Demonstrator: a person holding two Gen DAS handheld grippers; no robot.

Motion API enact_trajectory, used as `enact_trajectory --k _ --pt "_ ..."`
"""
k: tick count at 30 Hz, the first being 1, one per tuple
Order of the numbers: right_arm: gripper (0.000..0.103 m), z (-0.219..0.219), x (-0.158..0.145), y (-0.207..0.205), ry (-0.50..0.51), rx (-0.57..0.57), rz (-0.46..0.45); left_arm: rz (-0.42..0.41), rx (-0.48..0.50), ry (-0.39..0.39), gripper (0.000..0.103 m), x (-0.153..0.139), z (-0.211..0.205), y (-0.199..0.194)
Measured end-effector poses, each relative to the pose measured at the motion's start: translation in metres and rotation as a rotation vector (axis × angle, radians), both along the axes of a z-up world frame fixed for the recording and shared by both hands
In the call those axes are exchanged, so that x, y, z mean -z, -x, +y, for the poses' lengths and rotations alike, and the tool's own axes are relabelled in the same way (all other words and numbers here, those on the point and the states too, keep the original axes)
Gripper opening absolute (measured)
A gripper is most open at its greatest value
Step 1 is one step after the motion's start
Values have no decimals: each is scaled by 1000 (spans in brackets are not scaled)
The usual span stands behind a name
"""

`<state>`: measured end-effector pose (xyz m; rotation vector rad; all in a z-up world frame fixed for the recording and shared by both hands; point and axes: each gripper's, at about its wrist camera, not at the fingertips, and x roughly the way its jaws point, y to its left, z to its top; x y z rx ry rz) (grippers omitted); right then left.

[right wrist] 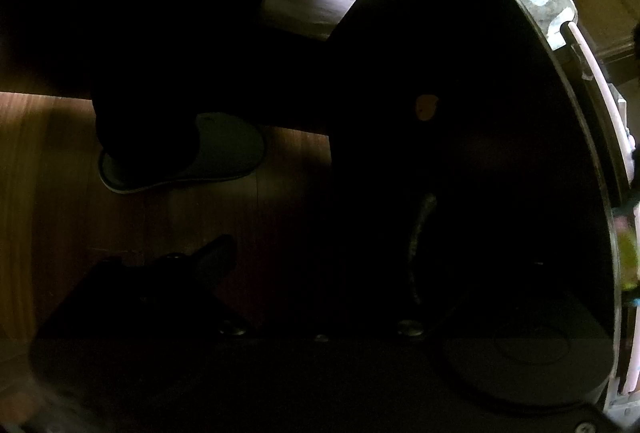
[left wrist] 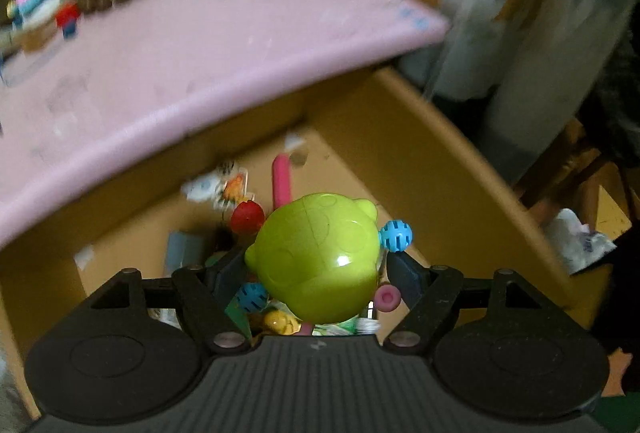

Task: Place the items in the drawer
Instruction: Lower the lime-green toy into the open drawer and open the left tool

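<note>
My left gripper (left wrist: 316, 273) hangs over the open tan drawer (left wrist: 420, 161), shut on a lime-green round toy (left wrist: 316, 257) with a dark finger on each side of it. Below it in the drawer lie a red ball (left wrist: 247, 217), a pink stick (left wrist: 281, 181), two blue perforated balls (left wrist: 395, 235), a pink spool (left wrist: 387, 298), a yellow piece (left wrist: 280, 321) and some stickers (left wrist: 224, 187). The right wrist view is very dark. Of my right gripper (right wrist: 320, 245) only one finger (right wrist: 216, 261) shows clearly, beside a black panel (right wrist: 460, 113).
A pink tabletop (left wrist: 200, 33) overhangs the drawer's back, with small toys (left wrist: 40, 5) at its far left corner. A white bag (left wrist: 580, 245) lies on the floor to the right. In the right wrist view a slippered foot (right wrist: 188, 153) stands on the wooden floor (right wrist: 48, 161).
</note>
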<state>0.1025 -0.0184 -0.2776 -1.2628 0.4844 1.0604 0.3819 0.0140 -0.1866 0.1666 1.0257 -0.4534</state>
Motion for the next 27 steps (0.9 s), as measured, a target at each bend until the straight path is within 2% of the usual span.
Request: enact_trajectory --k 7,12,19,22,24,27 --pt "100 -1 1 -1 -4 -11 -3 10 -38 -66 77 32 -4 -26" --pt "100 -4 -2 -1 -7 -11 -2 28 -41 -107 77 49 -7 -28" --pt "100 -6 -1 -1 -8 -10 -4 11 -28 -153 78 55 -10 -27" --pt "100 -6 0 -1 -8 -10 -4 15 -34 -143 79 54 -7 -26" --pt "100 -6 1 -1 -8 -10 -5 24 -38 -128 87 54 -5 -25" --pt "100 -6 1 -1 -7 -9 -4 24 -45 -120 88 52 -4 -23"
